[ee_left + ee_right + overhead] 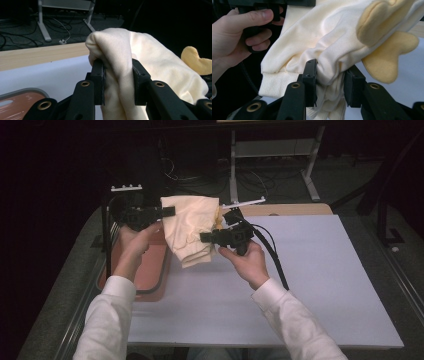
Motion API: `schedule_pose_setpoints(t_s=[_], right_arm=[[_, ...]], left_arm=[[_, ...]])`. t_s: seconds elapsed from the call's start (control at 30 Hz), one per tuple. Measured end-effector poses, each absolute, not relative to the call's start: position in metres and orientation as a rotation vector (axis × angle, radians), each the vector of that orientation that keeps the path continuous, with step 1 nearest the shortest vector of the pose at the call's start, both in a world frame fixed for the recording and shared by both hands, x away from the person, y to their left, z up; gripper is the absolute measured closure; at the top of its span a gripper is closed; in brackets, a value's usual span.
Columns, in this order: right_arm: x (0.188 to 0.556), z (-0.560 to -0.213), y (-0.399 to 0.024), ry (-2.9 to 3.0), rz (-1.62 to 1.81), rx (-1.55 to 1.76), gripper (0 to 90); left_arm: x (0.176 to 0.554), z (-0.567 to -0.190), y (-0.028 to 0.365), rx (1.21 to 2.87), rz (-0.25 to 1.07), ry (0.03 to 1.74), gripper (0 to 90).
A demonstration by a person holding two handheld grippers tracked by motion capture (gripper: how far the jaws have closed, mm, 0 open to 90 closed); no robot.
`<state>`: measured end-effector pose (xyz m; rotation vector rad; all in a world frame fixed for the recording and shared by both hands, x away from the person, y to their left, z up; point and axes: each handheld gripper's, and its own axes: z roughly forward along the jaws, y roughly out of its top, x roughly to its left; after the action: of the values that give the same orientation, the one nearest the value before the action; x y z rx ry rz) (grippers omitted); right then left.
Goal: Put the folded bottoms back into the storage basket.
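Cream garment (192,227) hanging between both grippers, blocking passage there, tray (150,270) lying beneath it, white tabletop (310,285) stretching free right of the garment

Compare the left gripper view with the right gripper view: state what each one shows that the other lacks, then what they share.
Left gripper view alone: a pale wooden table edge, a reddish tray corner and metal legs among floor cables. Right gripper view alone: the person's left hand on its gripper, and the garment's ribbed cuff. Both: the cream garment pinched between black jaws, its yellow flap, and the white table surface.
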<state>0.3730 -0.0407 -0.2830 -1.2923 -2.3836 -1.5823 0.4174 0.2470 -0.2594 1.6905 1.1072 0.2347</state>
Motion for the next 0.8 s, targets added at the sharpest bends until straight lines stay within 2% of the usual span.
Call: schedule_pose_setpoints(t_s=[0.8], right_arm=[[0.380, -0.279, 0.003, -2.396, -1.590, -1.224, 65.7]], left_arm=[[0.410, -0.253, 0.289, 1.659, 0.294, 1.155, 68.8]])
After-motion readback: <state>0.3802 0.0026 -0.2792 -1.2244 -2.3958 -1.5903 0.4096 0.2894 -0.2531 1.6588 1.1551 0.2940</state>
